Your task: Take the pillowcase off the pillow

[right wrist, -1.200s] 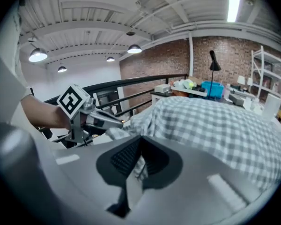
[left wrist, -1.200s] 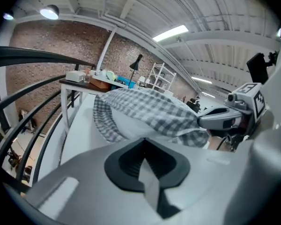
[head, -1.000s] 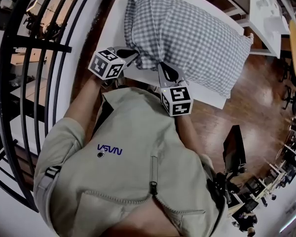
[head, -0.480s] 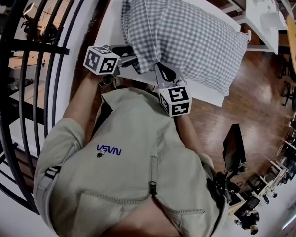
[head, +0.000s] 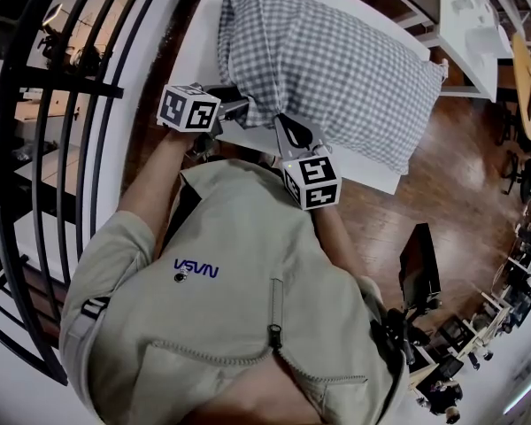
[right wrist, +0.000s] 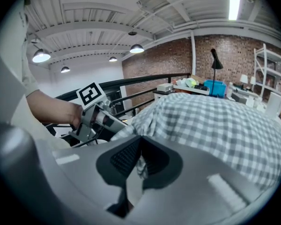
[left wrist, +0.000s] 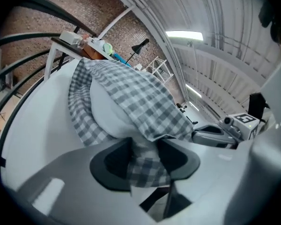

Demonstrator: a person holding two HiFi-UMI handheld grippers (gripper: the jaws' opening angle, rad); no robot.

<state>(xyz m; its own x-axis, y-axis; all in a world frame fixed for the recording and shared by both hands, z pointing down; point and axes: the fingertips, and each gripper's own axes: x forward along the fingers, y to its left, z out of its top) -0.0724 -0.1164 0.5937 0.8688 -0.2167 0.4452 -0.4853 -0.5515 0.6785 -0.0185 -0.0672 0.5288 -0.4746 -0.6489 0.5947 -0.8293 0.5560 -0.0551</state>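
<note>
A pillow in a grey-and-white checked pillowcase (head: 327, 69) lies on a white table (head: 203, 51). In the left gripper view the case's open end gapes and the white pillow (left wrist: 110, 111) shows inside. My left gripper (head: 239, 104) (left wrist: 144, 156) is at that open end's near left corner. Its jaws have just been closing and stand apart, with a flap of checked fabric lying between them. My right gripper (head: 283, 120) (right wrist: 139, 161) is shut on a pinch of the pillowcase hem at the near edge, a little right of the left one.
A black metal railing (head: 71, 87) runs along the table's left side. Wooden floor (head: 451, 175) lies to the right, with more white tables (head: 478, 25) beyond. The person's beige jacket (head: 239, 308) fills the lower part of the head view.
The left gripper has rolled and shifted slightly left at the pillowcase's corner, and its marker cube now faces differently. The right gripper has kept its hold and place.
</note>
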